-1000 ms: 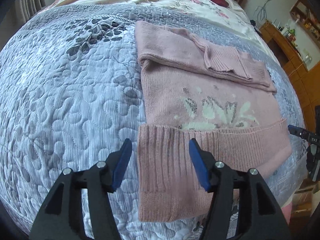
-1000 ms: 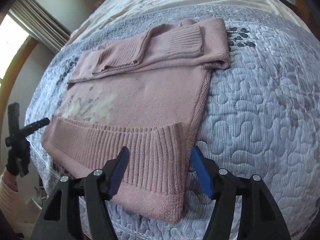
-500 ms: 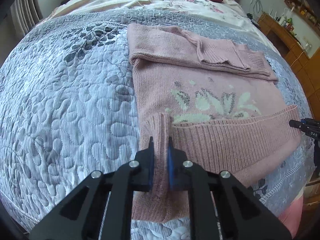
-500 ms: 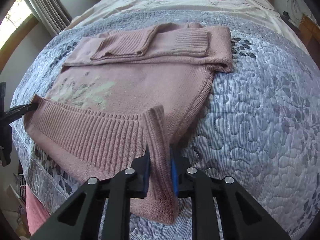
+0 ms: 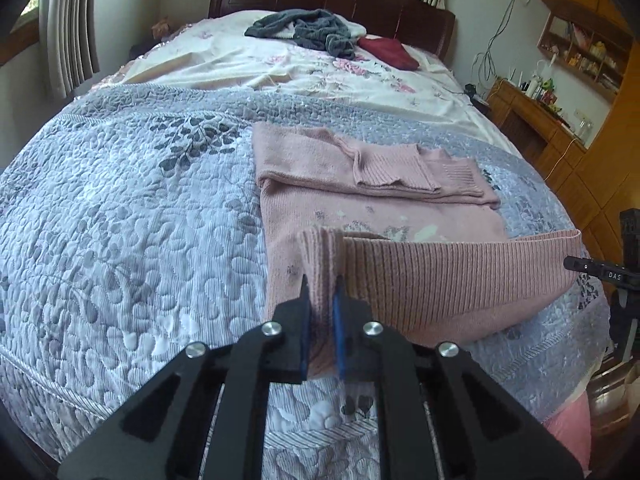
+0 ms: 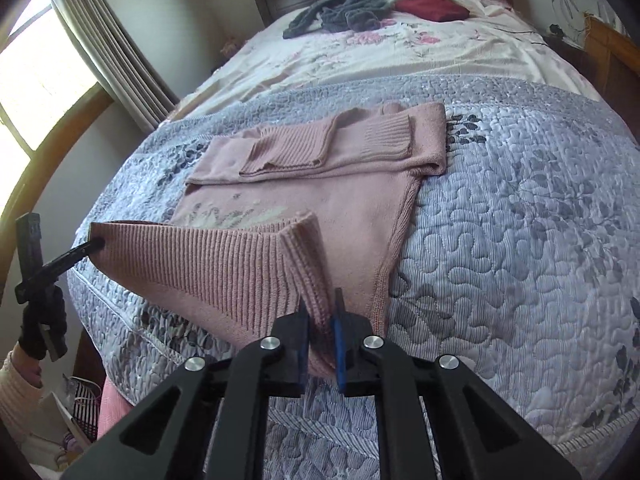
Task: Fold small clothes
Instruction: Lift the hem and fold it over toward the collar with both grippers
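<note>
On the bed's quilt [image 5: 120, 240], left wrist view: left gripper [image 5: 321, 300] clenched on one corner of the pink sweater [image 5: 360, 200] ribbed hem, lifted off the quilt. Right wrist view: right gripper [image 6: 321, 312] clenched on the opposite hem corner; sweater body lies flat, sleeves folded across its top.

Dusty pink ribbed sweater [image 5: 380, 208] with pale cream-and-grey floral motif; grey-blue quilt [image 5: 132, 216] stitched in pebble shapes with dark leaf prints; far off, white pink-flowered sheet [image 5: 320, 72], grey garment [image 5: 312, 34], maroon cloth [image 5: 388, 52].
</note>
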A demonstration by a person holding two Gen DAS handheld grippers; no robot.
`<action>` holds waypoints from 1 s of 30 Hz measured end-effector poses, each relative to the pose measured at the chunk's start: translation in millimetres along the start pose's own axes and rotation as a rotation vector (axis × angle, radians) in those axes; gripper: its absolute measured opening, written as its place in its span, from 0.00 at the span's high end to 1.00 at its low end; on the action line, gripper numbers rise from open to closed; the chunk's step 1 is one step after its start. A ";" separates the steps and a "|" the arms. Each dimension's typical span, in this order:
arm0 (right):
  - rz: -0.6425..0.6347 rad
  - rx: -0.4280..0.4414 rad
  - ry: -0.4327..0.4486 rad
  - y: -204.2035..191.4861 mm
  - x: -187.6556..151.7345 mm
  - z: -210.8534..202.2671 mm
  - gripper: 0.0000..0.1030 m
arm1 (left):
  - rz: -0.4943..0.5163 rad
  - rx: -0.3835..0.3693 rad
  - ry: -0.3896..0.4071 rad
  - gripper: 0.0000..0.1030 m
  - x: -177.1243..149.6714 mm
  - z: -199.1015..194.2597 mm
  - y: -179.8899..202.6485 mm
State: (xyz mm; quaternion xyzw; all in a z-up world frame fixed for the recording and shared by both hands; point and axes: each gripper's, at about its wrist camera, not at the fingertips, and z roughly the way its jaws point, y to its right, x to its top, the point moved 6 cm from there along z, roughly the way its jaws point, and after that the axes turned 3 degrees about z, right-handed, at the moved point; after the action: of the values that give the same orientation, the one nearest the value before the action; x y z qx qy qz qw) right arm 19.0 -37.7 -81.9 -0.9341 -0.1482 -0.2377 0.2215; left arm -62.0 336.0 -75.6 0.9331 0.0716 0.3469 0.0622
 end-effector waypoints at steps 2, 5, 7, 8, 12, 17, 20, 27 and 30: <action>0.005 0.011 0.026 -1.5 8.9 -9.5 0.91 | 0.007 0.001 0.034 0.93 13.0 -8.4 3.2; 0.004 0.018 0.068 -5.2 29.7 -20.7 0.91 | 0.015 -0.002 0.083 0.93 39.3 -16.6 7.6; -0.004 0.013 0.093 -7.8 47.7 -25.9 0.91 | 0.017 0.000 0.111 0.93 59.8 -18.6 10.0; -0.011 0.009 0.103 -9.3 56.5 -27.4 0.91 | 0.017 0.000 0.124 0.93 70.3 -18.2 10.8; -0.025 -0.008 0.137 -10.9 95.3 -28.7 0.91 | 0.019 0.013 0.170 0.93 112.6 -10.0 11.6; -0.032 -0.034 0.158 -6.6 140.7 -17.6 0.91 | 0.009 0.016 0.194 0.93 157.6 11.6 9.4; -0.017 -0.050 0.155 1.8 163.9 -2.9 0.91 | 0.004 0.028 0.195 0.93 180.8 31.0 5.8; 0.031 -0.092 0.118 32.6 215.5 49.7 0.91 | 0.006 0.071 0.161 0.93 222.6 94.9 -7.1; 0.045 -0.104 0.097 44.6 232.8 77.0 0.91 | 0.004 0.085 0.139 0.93 234.7 127.7 -15.0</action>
State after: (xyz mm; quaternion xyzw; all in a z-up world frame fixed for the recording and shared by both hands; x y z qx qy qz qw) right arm 261.4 1.3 -39.3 -0.9347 -0.1036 -0.2851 0.1851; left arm 196.3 383.7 -24.3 0.9088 0.0885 0.4074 0.0168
